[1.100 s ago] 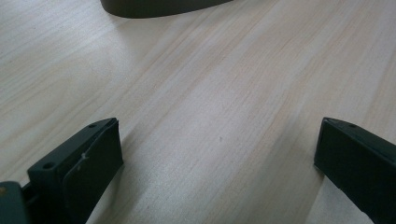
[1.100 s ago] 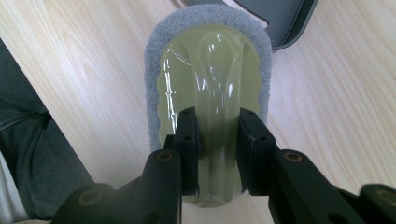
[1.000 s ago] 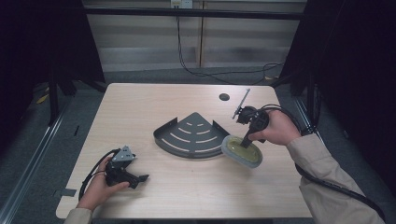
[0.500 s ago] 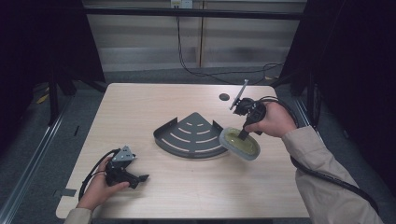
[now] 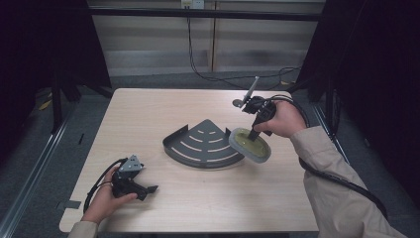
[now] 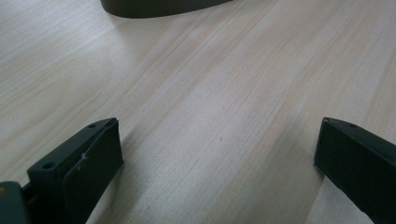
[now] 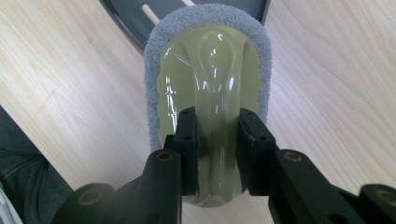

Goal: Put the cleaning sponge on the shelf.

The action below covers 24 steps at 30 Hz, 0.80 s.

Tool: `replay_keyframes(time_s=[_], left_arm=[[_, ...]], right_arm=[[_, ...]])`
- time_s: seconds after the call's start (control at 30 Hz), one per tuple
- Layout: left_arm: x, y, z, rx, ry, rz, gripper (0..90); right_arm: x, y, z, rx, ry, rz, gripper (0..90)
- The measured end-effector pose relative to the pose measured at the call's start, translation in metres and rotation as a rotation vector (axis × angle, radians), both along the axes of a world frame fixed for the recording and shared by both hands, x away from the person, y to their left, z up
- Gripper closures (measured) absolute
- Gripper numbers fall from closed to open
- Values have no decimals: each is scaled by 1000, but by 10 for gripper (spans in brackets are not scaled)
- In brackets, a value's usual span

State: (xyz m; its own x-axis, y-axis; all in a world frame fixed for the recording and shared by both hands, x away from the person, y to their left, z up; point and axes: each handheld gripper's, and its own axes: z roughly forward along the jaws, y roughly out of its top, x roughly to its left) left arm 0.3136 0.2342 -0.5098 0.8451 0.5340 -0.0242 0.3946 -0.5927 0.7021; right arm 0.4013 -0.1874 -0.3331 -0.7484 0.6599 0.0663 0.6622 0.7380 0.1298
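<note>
From my seat at the remote station I count two tongs, one dark rack and one scrubber on the worktop.

Farthest left, my left tongs lie low on the worktop near its front left corner, held in the left hand. In the left gripper view the jaws stand spread wide with nothing but bare wood grain between them, and the curved dark edge of the rack sits well ahead of the tips.

To the right of those tongs, about mid-worktop, lies the single quarter-round rack, dark grey with pale curved slots and a low raised wall along its straight sides.

Just right of the rack come my right tongs, held in the right hand and pointing down. They are pinching the one scrubber, an oval of grey foam under a glossy olive-green shell. In the right gripper view the pads grip the shell's raised middle ridge from both sides, and the scrubber hangs directly beyond the tips, its far end over the rack's edge.

The worktop is pale wood laminate with rounded corners. Beyond it run a grey carpeted floor, a pale wall panel with one black cable trailing down, and black curtains to either side.
</note>
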Motion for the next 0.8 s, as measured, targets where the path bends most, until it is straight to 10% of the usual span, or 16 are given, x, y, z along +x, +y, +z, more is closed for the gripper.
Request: replay_keyframes(time_s=[0.8], left_arm=[[0, 0, 0, 0, 0, 1, 4]], right_arm=[[26, 24, 4, -2, -10, -92, 721]])
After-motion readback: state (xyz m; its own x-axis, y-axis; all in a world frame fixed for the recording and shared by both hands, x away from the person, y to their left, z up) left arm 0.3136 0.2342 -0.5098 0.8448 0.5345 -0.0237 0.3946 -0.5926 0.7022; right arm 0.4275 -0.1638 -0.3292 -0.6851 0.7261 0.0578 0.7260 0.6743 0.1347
